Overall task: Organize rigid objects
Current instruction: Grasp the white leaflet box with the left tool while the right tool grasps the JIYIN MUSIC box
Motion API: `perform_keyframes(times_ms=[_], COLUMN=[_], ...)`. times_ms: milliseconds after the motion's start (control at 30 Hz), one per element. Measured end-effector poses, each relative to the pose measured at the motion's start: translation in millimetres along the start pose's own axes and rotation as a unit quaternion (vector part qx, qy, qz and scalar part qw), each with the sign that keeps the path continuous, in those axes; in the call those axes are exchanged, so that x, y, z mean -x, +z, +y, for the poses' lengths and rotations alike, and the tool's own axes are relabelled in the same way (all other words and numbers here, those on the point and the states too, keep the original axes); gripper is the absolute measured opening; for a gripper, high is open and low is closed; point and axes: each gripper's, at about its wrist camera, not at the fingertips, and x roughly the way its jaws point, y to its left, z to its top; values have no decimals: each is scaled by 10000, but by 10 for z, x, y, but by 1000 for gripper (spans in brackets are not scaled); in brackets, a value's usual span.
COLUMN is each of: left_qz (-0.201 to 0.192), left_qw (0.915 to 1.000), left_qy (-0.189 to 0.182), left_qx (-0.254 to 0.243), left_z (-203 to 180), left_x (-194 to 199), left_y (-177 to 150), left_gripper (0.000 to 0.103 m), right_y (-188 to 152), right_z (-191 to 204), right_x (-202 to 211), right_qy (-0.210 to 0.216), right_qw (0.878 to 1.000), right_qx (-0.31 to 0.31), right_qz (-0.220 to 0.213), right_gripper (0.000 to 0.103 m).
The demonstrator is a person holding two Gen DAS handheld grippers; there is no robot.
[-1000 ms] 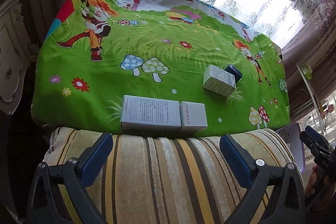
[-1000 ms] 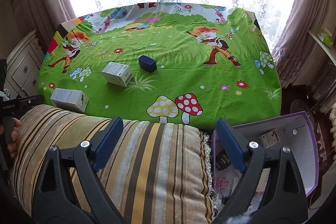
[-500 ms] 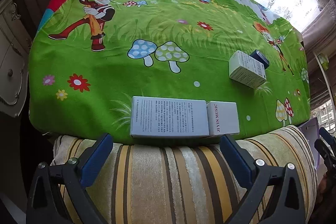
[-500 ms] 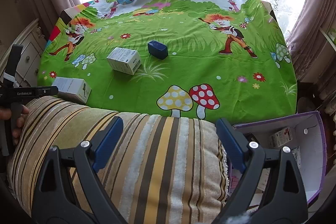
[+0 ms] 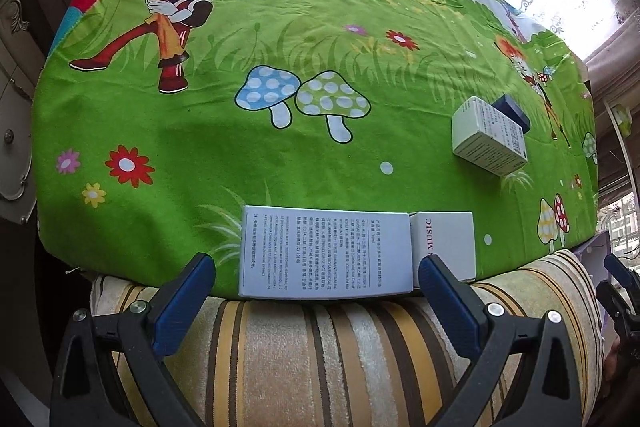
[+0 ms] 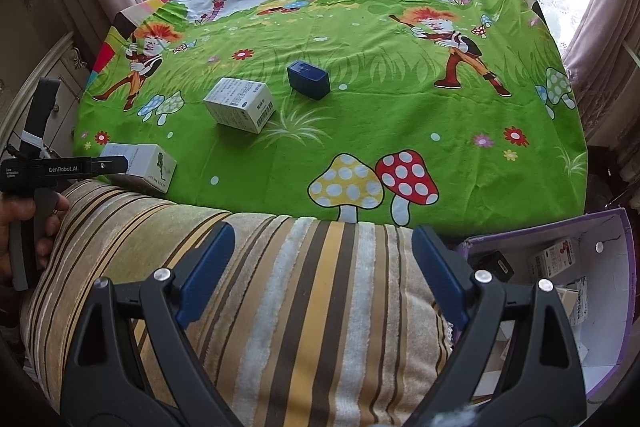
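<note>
Right wrist alone showed the purple bin (image 6: 624,291); left gripper (image 5: 316,291) gaped at the long white box (image 5: 326,253), right gripper (image 6: 320,267) spread wide, empty.

Green cartoon tablecloth (image 6: 400,115) (mushrooms, flowers); navy box (image 6: 308,79).

A blue finger (image 5: 450,301) of the left gripper (image 5: 316,303) is covering a corner of the small white box (image 5: 444,247), leaving only "MUSIC" showing. The white carton (image 5: 488,137) is hiding most of the dark blue box (image 5: 514,113). The fine print on the long white box (image 5: 326,255) is reading too small. The purple bin (image 6: 626,291) is running off the picture's edge.
</note>
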Motion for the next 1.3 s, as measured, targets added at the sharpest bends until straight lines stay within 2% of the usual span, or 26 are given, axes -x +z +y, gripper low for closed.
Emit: perform_keyframes(times_ms=[167, 333, 500, 800, 900, 1133, 1300], left_qz=[-61, 20, -11, 221, 301, 99, -151], left_qw=[9998, 9998, 9997, 9997, 9995, 9992, 9962], left_qy=[78, -115, -142, -71, -98, -374, -636], left_qx=[-148, 142, 183, -60, -70, 142, 568], left_z=[-63, 47, 64, -12, -10, 93, 274], left_x=[0, -34, 4, -100, -154, -92, -6], left_y=[22, 20, -6, 24, 27, 4, 2], left_gripper=[103, 103, 102, 101, 90, 89, 89], right_y=[43, 78, 102, 199, 252, 366, 482], right_z=[77, 119, 138, 294, 436, 819, 1166], right_x=[-59, -101, -135, -178, -193, -240, -326], right_qy=[-53, -93, -119, -229, -245, -307, -20], right_qw=[9999, 9997, 9995, 9987, 9978, 9942, 9944], right_qx=[135, 217, 244, 435, 595, 1010, 996], right_qz=[59, 108, 157, 143, 141, 203, 350], right_gripper=[92, 92, 92, 92, 92, 92, 92])
